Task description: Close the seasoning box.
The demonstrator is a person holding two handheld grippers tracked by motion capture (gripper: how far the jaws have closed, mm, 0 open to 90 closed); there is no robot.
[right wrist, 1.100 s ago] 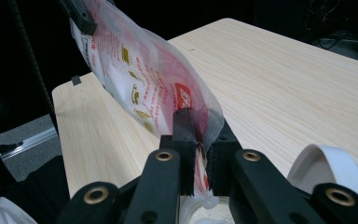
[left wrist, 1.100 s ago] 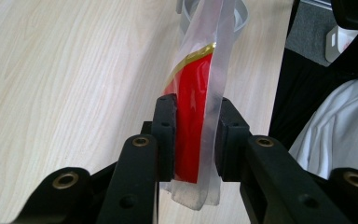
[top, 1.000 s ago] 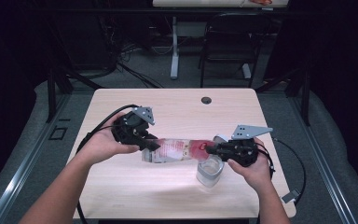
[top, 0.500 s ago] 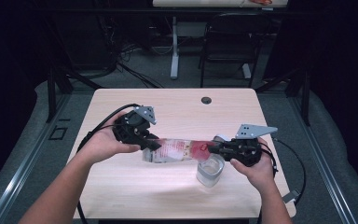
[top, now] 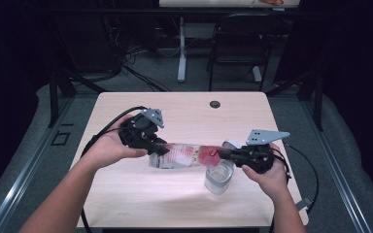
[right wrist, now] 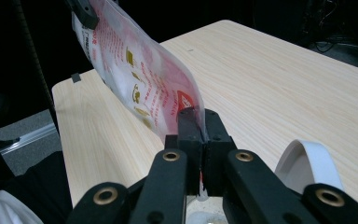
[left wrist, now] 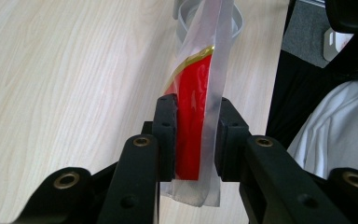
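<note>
A clear plastic pouch (top: 184, 155) with red print hangs stretched over the table between both grippers. My left gripper (top: 158, 148) is shut on its left end. In the left gripper view the pads (left wrist: 167, 126) of the left gripper (left wrist: 196, 105) press the pouch (left wrist: 205, 60) from both sides. My right gripper (top: 222, 154) is shut on the pouch's other end; its jaws have just been closing on that edge. In the right gripper view the right gripper (right wrist: 198, 116) pinches the pouch (right wrist: 140, 79) tight. A clear cup (top: 218, 177) stands just below the right end.
A white round lid (top: 230, 144) lies on the light wooden table (top: 126, 204) behind the right gripper and appears as a lid (right wrist: 307, 161) beside its jaws. A dark grommet (top: 215, 104) sits near the far edge. Cables trail off both sides.
Both hands and the pouch stay where they were. The right jaws look tighter on the pouch's end than before.
</note>
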